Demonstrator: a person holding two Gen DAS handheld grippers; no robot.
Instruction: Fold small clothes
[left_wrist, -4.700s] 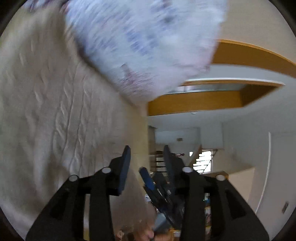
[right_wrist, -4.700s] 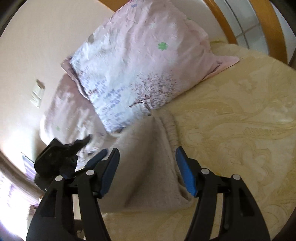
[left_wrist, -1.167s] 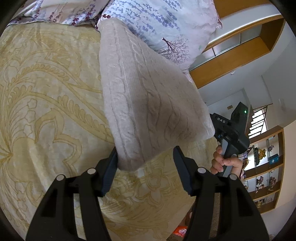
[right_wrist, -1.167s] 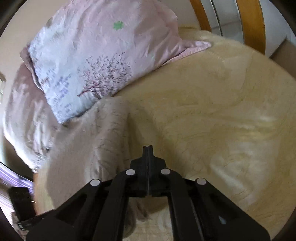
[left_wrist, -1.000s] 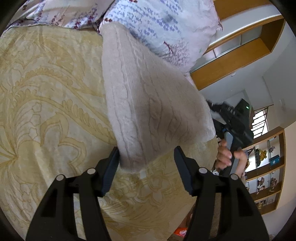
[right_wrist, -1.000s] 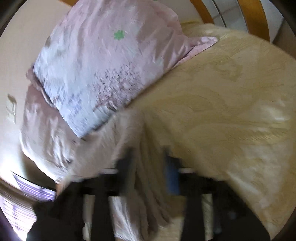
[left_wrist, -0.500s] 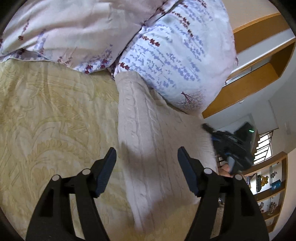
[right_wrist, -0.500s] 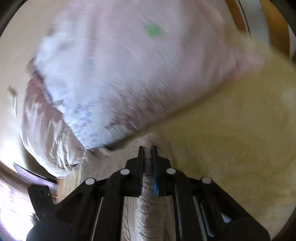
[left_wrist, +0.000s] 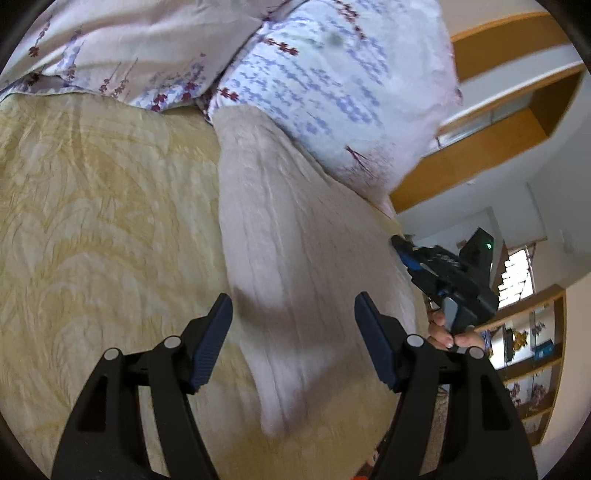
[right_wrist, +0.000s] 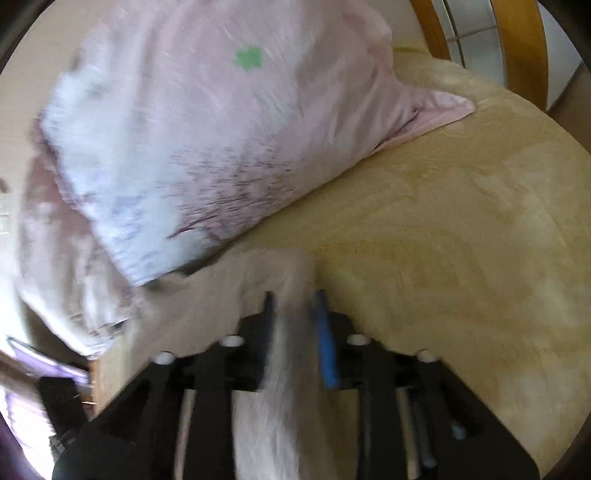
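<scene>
Black claw (left_wrist: 293, 341), blue pads (left_wrist: 212, 339), silver screws

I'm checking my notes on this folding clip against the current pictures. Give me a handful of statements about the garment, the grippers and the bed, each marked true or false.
1. The left gripper is open. True.
2. The beige knit garment lies on a bare wooden floor. False: it lies on the yellow patterned bedspread.
3. Fabric of the garment sits between the right gripper's fingers. True.
4. The floral pillow is far from the garment. False: the garment's far end reaches the pillow.
5. The left gripper grips the garment. False: its fingers stand apart above it.
</scene>
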